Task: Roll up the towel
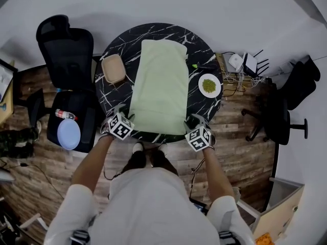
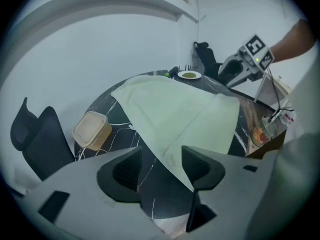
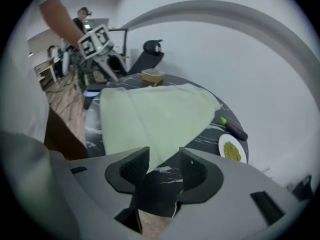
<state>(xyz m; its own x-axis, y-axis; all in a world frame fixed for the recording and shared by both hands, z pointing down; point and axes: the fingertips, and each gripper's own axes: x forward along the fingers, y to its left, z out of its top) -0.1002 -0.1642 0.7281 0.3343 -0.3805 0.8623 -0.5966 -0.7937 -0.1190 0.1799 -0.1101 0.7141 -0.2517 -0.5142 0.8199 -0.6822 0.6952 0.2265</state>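
Towel, pale green. Lies flat and unrolled down the middle of a round table, from 12 o'clock to 6 o'clock in the head view, near edge at the table's rim. Shows a faint crease across, close to the near end.

Black marble top with white veins. Carries a beige lidded container at 9 o'clock, just beside the towel's left edge, and a white plate of green food at 3 o'clock, apart from the cloth. Also a small green piece at 2 o'clock.

Left gripper at 7 o'clock of the table, over the towel's near left corner. Jaws apart in its own view, with the cloth's corner reaching down between them, close to the right pad, unpinched.

Right gripper at 5 o'clock, over the near right corner. Jaws likewise apart, with the corner between them next to the left pad, not pressed.

Wood plank floor round the table, pale wall beyond 12 o'clock. Black office chair at 10 o'clock, with a pale blue disc on a dark seat at 8 o'clock. Another black chair out at 4 o'clock. White box and a tangle of cables at 2 o'clock, just off the tabletop.
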